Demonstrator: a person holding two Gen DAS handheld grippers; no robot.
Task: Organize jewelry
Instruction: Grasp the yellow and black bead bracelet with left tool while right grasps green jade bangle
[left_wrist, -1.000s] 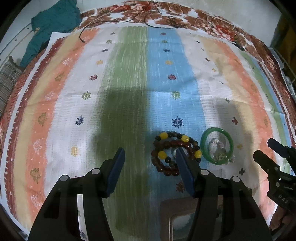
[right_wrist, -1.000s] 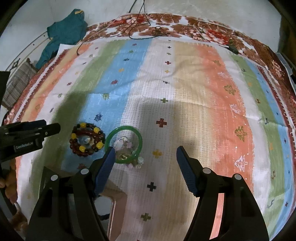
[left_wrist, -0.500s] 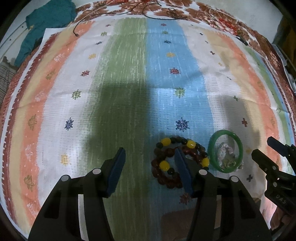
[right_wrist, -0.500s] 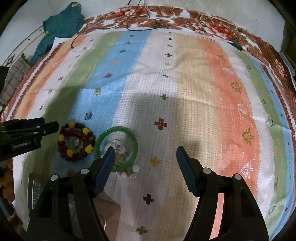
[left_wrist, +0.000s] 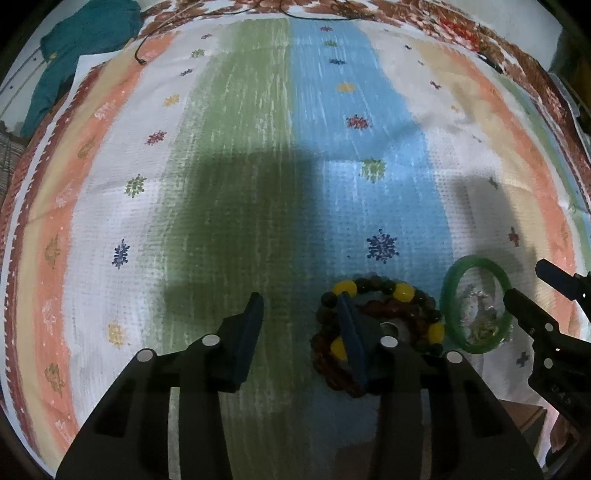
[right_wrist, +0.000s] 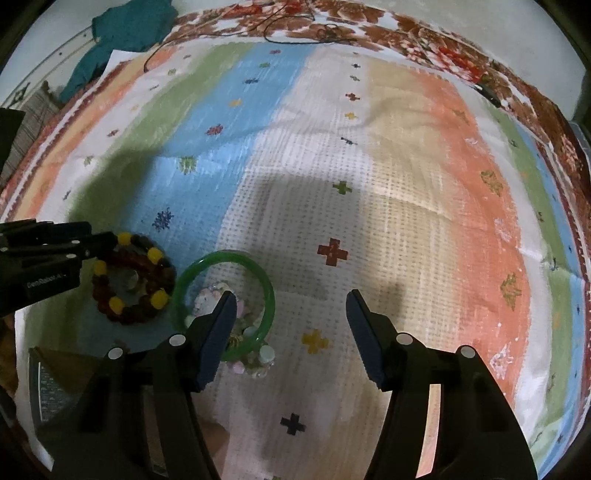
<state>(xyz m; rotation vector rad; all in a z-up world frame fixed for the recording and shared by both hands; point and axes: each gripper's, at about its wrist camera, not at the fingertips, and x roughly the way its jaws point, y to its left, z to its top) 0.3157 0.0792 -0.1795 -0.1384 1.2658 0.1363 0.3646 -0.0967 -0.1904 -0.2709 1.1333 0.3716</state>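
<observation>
Both tools have dropped closer over the last second; left tool released, its right finger now over the bead bracelet; right tool released, left finger over the green bangle; both pieces lie near the striped blanket's near-left edge; we're set to grasp, nothing held yet.

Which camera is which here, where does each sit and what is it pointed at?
Left wrist view: sits on the left gripper, looks down and forward over the striped cloth; its open jaws frame the view, one over the bead bracelet; the right gripper enters at the right edge.
Right wrist view: sits on the right gripper, jaws open, one over the green bangle; the left gripper enters from the left.
Shared: cloth, bracelet, bangle, teal garment.
</observation>
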